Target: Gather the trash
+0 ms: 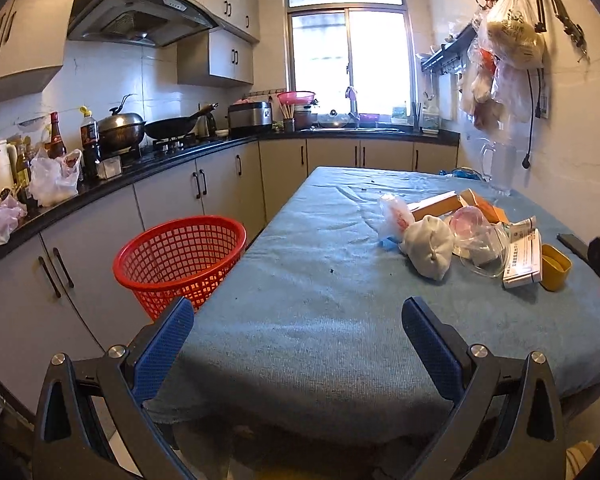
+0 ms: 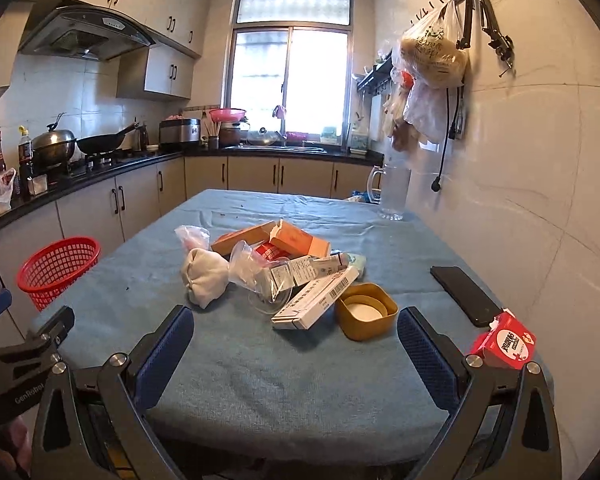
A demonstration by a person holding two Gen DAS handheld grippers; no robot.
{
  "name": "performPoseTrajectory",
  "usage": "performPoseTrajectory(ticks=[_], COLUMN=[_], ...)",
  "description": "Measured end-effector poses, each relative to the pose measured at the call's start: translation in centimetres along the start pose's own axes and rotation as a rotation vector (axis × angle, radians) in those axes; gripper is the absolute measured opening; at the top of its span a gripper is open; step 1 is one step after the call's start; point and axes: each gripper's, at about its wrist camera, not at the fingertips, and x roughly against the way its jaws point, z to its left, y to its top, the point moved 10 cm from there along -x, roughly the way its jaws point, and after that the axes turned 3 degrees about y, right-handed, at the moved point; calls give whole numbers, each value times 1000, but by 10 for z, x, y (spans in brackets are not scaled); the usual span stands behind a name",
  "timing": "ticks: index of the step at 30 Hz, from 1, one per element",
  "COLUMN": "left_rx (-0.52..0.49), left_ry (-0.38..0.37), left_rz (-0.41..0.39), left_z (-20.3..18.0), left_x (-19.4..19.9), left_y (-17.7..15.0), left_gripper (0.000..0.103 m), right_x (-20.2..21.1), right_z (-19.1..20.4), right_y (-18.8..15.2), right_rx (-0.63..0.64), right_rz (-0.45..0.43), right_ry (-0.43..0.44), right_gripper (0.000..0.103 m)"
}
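Crosswise, white carton [image 2: 315, 298], long axis left-right, unheld.

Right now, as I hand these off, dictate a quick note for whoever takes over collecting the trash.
Left hand-held gripper: open, empty, at the table's near edge beside the red basket.
Right hand-held gripper: open, empty, facing the trash pile.
Pile mid-table on the blue cloth: white tied bag, clear plastic bags, orange carton, white box, yellow tub. Red packet lies by the black phone.
Done: nothing visibly binned; the basket looks empty.
Left: move the whole pile into the basket; leave the phone.
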Motion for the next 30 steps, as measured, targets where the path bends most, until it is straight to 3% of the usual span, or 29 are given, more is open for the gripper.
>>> performPoseTrajectory(ticks=[13, 30], left_rx=[0, -7], left_ry=[9, 1], left_rz=[-30, -31], left_z=[2, -3], left_x=[1, -6], left_y=[1, 4], left_gripper=[103, 103], right_x=[-12, -24], right_z=[13, 15], right_y=[18, 10], right_rx=[-16, -25], right_rz=[8, 44], right_ry=[48, 54], right_gripper=[103, 103])
